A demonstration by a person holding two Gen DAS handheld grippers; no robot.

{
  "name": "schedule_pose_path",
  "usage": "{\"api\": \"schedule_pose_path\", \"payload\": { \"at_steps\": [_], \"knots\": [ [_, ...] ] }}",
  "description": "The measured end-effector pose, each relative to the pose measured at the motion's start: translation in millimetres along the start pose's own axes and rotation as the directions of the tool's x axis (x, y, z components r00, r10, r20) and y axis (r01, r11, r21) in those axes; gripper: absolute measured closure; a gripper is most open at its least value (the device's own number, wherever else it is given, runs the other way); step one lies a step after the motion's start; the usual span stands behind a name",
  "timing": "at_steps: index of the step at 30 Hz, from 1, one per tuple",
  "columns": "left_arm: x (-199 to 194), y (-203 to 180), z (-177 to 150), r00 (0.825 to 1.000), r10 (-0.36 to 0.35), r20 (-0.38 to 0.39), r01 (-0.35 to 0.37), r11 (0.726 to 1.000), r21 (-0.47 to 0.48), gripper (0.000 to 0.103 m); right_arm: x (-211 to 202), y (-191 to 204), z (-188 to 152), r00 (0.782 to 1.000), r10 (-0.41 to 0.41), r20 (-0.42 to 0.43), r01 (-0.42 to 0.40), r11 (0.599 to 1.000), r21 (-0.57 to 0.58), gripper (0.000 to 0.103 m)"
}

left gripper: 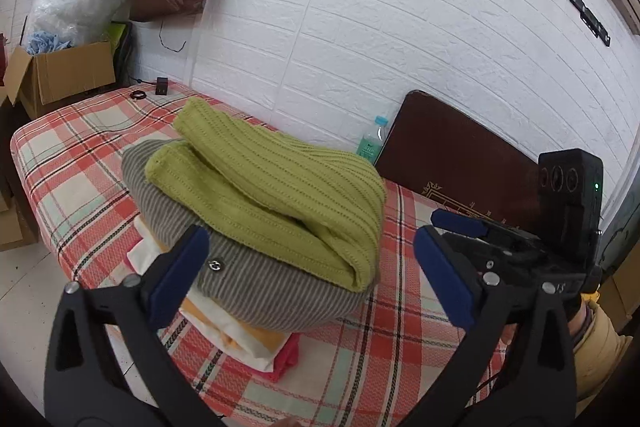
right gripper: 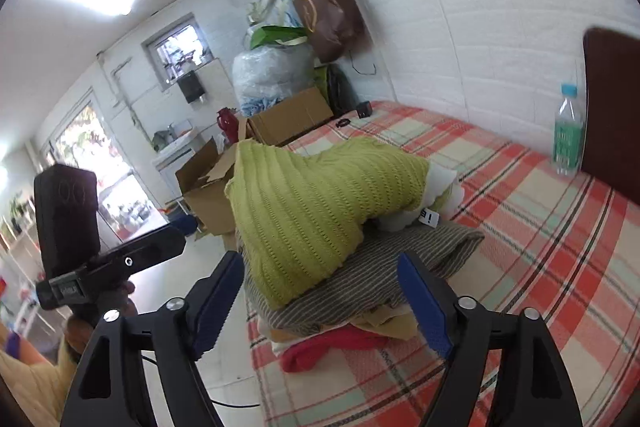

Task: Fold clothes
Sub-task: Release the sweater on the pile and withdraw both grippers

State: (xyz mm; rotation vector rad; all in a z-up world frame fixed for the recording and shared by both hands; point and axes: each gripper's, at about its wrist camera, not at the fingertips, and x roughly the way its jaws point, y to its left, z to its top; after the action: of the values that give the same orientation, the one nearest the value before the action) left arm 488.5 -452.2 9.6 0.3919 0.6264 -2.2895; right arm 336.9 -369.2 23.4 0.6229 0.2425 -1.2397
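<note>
I held both grippers over the near edge of the bed (left gripper: 100, 131), and neither had hold of anything. My left gripper (left gripper: 312, 283) was spread wide, its fingers either side of the pile's near end without touching it that I could see. My right gripper (right gripper: 320, 303) was spread just as wide, empty, pointed at the same pile from the other side.

The pile sat near the bed's edge: a green sweater (left gripper: 276, 195) on top, folded but loose, over a grey striped knit (left gripper: 256, 283), with white, yellow and red pieces (left gripper: 256, 351) beneath. From the right wrist view the sweater (right gripper: 316, 211) looked humped and slumped toward the floor side, with white cloth (right gripper: 436, 187) showing behind it.

As I judged it, the step was to tidy that top fold and square the stack. To do it well I would have pinched the sweater's free edge with one gripper only, taking the knit in a shallow bite so the grey layer under it did not come along. The other gripper was best used flat, pressing the pile steady. Thick rib knit springs back, so I thought a slow press along the crease wiser than a quick drop. The stack lay close to the edge, so any push should have gone toward the wall (left gripper: 400, 27).
</note>
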Motion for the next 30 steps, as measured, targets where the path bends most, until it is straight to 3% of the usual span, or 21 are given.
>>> {"api": "schedule_pose_path", "payload": {
  "at_steps": [2,5,18,22,24,30],
  "knots": [
    [0.5,-5.9,-4.0,0.999,-0.051,-0.018,0.051,0.999,-0.014,0.001,-11.2,15.5,-5.3,0.999,-0.019,0.034,0.022,0.997,-0.079,0.017],
    [1.1,-11.0,-9.4,0.996,-0.079,-0.039,0.077,0.996,-0.05,0.001,-22.6,31.0,-11.4,0.997,-0.03,0.069,0.04,0.988,-0.146,0.0],
    [-29.3,-45.0,-14.8,0.998,0.051,0.043,-0.053,0.998,0.038,0.004,-33.8,24.0,-19.6,0.996,-0.038,0.075,0.044,0.995,-0.085,0.0],
    [-22.3,-43.4,-14.5,0.998,-0.057,-0.023,0.056,0.998,-0.026,0.001,-36.8,20.2,-21.1,0.997,-0.041,0.072,0.046,0.997,-0.063,0.0],
    [-19.4,-40.5,-15.4,1.0,0.011,-0.026,-0.012,0.999,-0.04,0.001,-37.2,19.3,-21.5,0.997,-0.037,0.067,0.041,0.997,-0.065,0.0],
    [-24.8,-49.3,-15.9,0.998,0.031,0.062,-0.033,0.999,0.04,0.001,-35.8,11.3,-26.6,0.997,-0.048,0.055,0.05,0.998,-0.035,0.0]
  ]
}}
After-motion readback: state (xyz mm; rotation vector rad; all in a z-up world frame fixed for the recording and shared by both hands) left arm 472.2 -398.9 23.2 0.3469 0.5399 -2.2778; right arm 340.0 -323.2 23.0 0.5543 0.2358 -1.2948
